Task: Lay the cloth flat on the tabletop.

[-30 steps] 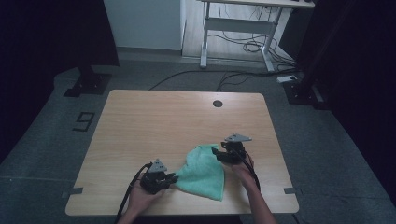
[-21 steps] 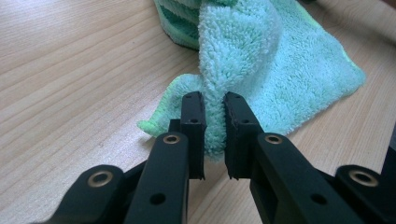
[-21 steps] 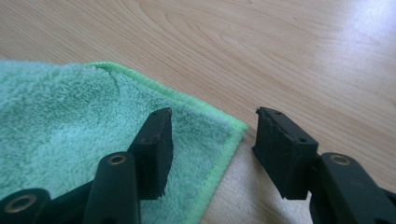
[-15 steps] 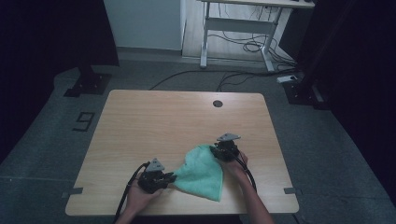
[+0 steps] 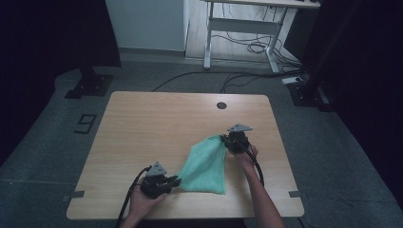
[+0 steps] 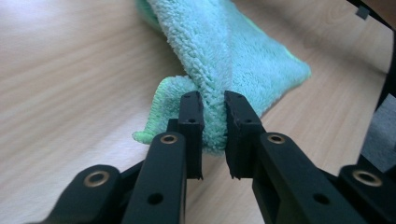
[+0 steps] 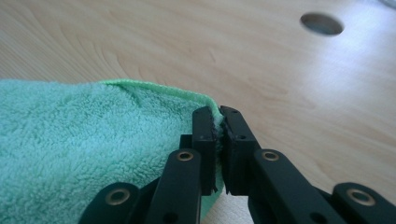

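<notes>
Moved: right gripper (image 5: pixel 227 141) slid left; its jaws have just been closing, now clamped on the green cloth (image 5: pixel 205 165) far corner.
Left gripper (image 5: pixel 175 181): I keep it pinching the near-left fold.
Cloth: near-centre table (image 5: pixel 157 118).
Risk: thin corner bite slips if I pull.

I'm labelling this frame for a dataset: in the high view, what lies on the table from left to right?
Left tongs, shut on one corner of the green towel → the towel itself → right tongs, which have just been closing and pinch the towel's far corner. The round hole in the table lies farther back.
</notes>
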`<control>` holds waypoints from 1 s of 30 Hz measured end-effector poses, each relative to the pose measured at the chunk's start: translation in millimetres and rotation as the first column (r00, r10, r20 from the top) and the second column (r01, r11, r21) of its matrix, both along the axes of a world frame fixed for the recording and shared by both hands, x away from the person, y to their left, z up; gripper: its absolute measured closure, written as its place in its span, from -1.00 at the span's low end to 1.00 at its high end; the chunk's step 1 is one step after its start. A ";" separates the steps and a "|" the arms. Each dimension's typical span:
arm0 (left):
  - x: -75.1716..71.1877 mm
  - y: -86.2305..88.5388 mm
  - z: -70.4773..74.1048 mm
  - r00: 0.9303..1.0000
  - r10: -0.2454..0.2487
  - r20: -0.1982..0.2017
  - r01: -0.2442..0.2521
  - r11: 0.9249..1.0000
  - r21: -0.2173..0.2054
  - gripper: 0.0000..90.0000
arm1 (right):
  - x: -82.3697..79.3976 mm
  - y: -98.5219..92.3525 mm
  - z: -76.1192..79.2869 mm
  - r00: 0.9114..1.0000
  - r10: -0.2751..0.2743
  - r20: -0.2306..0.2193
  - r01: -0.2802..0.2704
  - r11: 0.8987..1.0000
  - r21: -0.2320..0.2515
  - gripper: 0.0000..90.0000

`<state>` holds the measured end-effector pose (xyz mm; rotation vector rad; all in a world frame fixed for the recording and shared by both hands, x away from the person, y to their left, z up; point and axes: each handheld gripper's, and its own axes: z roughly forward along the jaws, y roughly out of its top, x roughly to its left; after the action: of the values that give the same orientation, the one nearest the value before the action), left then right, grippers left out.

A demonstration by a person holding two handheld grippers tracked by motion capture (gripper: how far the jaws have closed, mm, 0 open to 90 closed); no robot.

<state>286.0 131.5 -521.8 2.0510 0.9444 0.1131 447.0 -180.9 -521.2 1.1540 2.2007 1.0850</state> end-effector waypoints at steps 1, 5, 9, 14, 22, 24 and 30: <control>0.0 0.0 0.0 1.000 0.000 0.000 0.000 1.000 0.000 0.71 | 0.0 0.0 0.0 1.000 0.000 0.000 0.000 1.000 0.000 0.87; -0.3 -7.1 -7.4 1.000 -0.011 -0.013 0.012 1.000 0.022 0.67 | 6.8 6.2 -16.6 0.999 -0.011 -0.050 0.009 1.000 -0.024 0.80; 0.2 -8.2 -8.7 1.000 -0.008 -0.010 0.008 1.000 0.022 0.54 | 8.2 9.0 -22.0 0.999 -0.009 -0.051 0.007 0.999 -0.050 0.67; 1.8 -3.0 -7.2 1.000 0.022 0.000 -0.022 1.000 0.013 0.44 | -3.5 8.1 -8.4 0.997 -0.080 0.006 0.080 0.997 -0.006 0.17; 2.4 -4.6 -9.0 1.000 0.025 -0.002 -0.025 0.999 0.020 0.43 | -67.0 -4.7 4.8 0.999 -0.033 0.012 0.031 0.996 0.086 0.05; 2.3 -4.9 -9.1 1.000 0.025 -0.001 -0.025 0.999 0.020 0.43 | -82.4 -4.3 -0.1 1.000 -0.009 -0.006 0.010 0.993 0.115 0.04; 1.2 -3.4 -7.6 1.000 0.026 0.004 -0.026 1.000 0.011 0.43 | -120.6 3.4 -17.8 0.997 0.062 -0.049 -0.058 0.994 0.089 -0.08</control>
<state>287.2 128.1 -529.4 2.0482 0.9709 0.1363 326.5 -177.4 -539.0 1.1721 2.2607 1.2002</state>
